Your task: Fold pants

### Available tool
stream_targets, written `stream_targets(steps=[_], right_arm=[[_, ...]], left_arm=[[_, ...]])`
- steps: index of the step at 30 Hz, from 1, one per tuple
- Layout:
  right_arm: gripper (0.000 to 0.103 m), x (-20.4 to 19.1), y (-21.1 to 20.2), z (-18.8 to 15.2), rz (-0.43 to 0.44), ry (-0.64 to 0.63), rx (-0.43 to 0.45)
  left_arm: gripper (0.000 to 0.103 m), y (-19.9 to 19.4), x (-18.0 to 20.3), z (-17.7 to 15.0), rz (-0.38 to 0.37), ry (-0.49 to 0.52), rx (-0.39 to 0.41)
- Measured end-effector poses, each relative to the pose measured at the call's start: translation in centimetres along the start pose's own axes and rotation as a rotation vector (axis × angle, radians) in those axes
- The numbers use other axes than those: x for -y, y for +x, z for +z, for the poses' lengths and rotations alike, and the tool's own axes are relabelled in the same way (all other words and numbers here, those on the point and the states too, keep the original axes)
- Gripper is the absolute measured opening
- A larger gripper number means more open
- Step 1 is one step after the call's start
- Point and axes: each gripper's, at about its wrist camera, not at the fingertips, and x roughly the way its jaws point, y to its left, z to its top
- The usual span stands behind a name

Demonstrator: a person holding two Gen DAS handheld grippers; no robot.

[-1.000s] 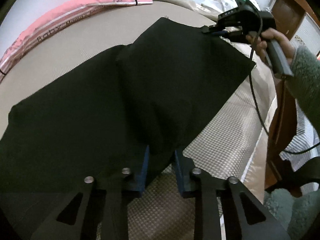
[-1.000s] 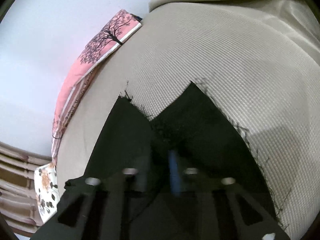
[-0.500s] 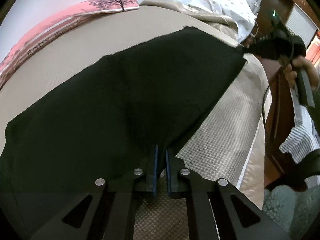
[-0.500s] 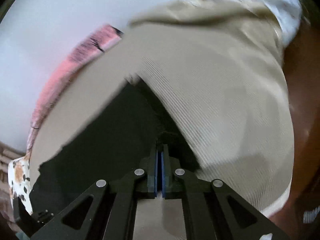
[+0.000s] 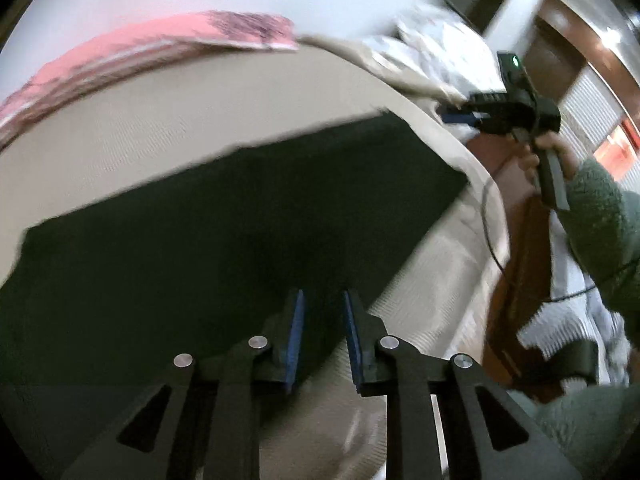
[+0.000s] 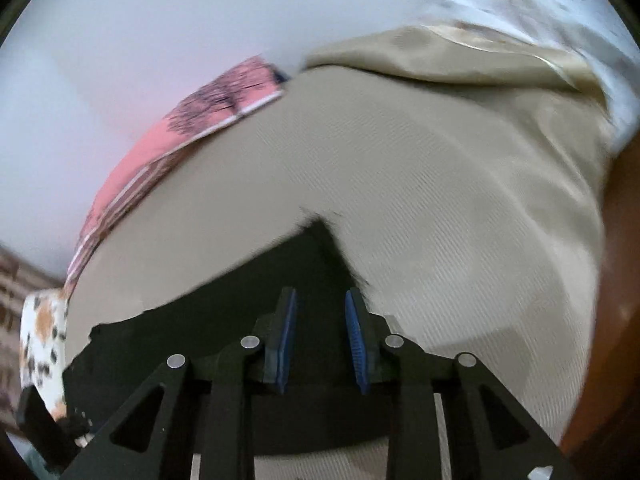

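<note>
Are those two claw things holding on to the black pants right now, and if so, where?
Neither holds anything. The left gripper and right gripper both stand open, with the black pants lying flat on the bed.

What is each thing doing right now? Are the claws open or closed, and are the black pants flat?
left gripper: open, holding nothing
right gripper: open, holding nothing
black pants: lying flat, folded, on the bed
bed: covered by a beige spread
pink pillow: lying at the bed's far edge
</note>
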Motion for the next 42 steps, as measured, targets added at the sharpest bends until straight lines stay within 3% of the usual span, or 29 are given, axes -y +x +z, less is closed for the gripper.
stream_targets(steps=[4,8,12,18,22,23,24,26,30,34,39,42], right_arm=[[0.024,-1.2,3.8,2.7,-0.008,-0.072,-0.067],[0.024,-1.2,6.4,3.9,-0.02,-0.107,-0.123],[0.024,-0.9,8.0,4.3,-0.015,-0.122,-0.152],[0.024,-0.8,9.4,4.4,-0.053,-0.17,-0.175],[0.022,-1.4,9.5,3.9,-0.037,-0.225,-0.179],[0.011,-1.7,9.5,3.7,-0.026,-0.242,-0.19],[0.009,-1.9,9.3,3.5,-0.035,-0.247,-0.185],[0.005,-2.1,8.4,3.1,-0.04,-0.255,-0.146],[0.002,-2.7,4.9,2.6,-0.083,-0.205,0.021],[0.001,-2.8,3.5,1.9,-0.107,-0.151,0.099],[0.0,-2.8,6.8,1.8,-0.218,-0.143,0.066],[0.0,-2.0,8.6,1.8,-0.231,-0.126,0.014]], left_arm=[[0.024,-1.6,-4.7,0.7,0.124,-0.153,0.046],[0.024,-3.3,-10.1,0.0,0.295,-0.306,0.078],[0.024,-5.3,-15.1,-1.5,0.374,-0.462,0.099],[0.024,-6.4,-19.0,-3.8,0.452,-0.581,0.09],[0.024,-5.9,-20.1,-4.8,0.442,-0.628,0.068],[0.024,-5.6,-20.2,-4.9,0.444,-0.634,0.061],[0.024,-5.4,-20.4,-5.0,0.448,-0.64,0.056],[0.024,-5.3,-20.6,-4.9,0.458,-0.634,0.054],[0.025,-5.3,-20.5,-4.7,0.459,-0.631,0.055],[0.025,-5.5,-20.9,-4.8,0.452,-0.638,0.079],[0.025,-5.8,-21.0,-5.8,0.44,-0.626,0.114],[0.024,-6.2,-21.4,-6.4,0.417,-0.633,0.131]])
